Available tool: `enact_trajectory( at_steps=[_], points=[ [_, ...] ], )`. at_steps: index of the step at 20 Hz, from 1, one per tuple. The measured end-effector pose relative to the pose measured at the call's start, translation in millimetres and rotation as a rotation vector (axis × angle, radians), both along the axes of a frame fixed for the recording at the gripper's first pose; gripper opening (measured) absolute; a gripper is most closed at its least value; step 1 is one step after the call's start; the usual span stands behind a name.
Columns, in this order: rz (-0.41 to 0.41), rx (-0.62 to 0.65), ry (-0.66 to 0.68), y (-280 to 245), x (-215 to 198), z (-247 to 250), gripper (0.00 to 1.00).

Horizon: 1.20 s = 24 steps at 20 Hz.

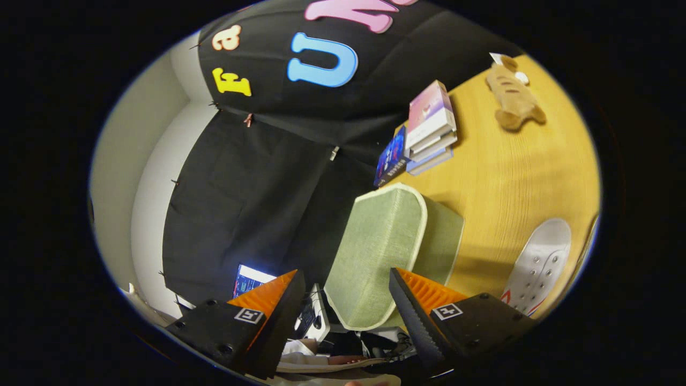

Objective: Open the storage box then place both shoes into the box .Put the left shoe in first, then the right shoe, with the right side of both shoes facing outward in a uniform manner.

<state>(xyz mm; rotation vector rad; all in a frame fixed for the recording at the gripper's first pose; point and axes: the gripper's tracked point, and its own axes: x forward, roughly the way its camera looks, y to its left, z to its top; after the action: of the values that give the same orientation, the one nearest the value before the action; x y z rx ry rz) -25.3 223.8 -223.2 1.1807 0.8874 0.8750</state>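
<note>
A green fabric storage box [437, 244] with pale trim stands on the wooden table [509, 177]. Its broad lid face [375, 241] is turned toward me, and I cannot tell if the lid is raised or closed. My gripper [345, 272] is open, with its fingers spread wide. The lower part of the lid lies between and just ahead of the fingertips, and neither finger presses on it. Beyond the right finger a white shoe [541, 265] with eyelets and a red and blue stripe lies on the table beside the box. The view is tilted, so the table runs up the right side.
A stack of books [429, 126] sits on the table beyond the box near the black cloth wall. Farther along the table lies a tan plush toy [514, 96]. A lit screen [249, 279] and cables show past the left finger, off the table's edge.
</note>
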Motion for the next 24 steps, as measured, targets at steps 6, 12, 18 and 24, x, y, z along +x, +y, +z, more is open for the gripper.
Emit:
enact_trajectory(
  at_steps=[6, 12, 18, 24],
  points=[
    [0.088, 0.056, 0.091, 42, -3, -51, 0.98],
    [0.109, 0.136, 0.152, 60, -5, -67, 0.97],
    [0.132, 0.258, 0.237, 68, -8, -64, 0.57],
    [0.038, 0.211, 0.099, 40, -3, -28, 0.05]
  ],
)
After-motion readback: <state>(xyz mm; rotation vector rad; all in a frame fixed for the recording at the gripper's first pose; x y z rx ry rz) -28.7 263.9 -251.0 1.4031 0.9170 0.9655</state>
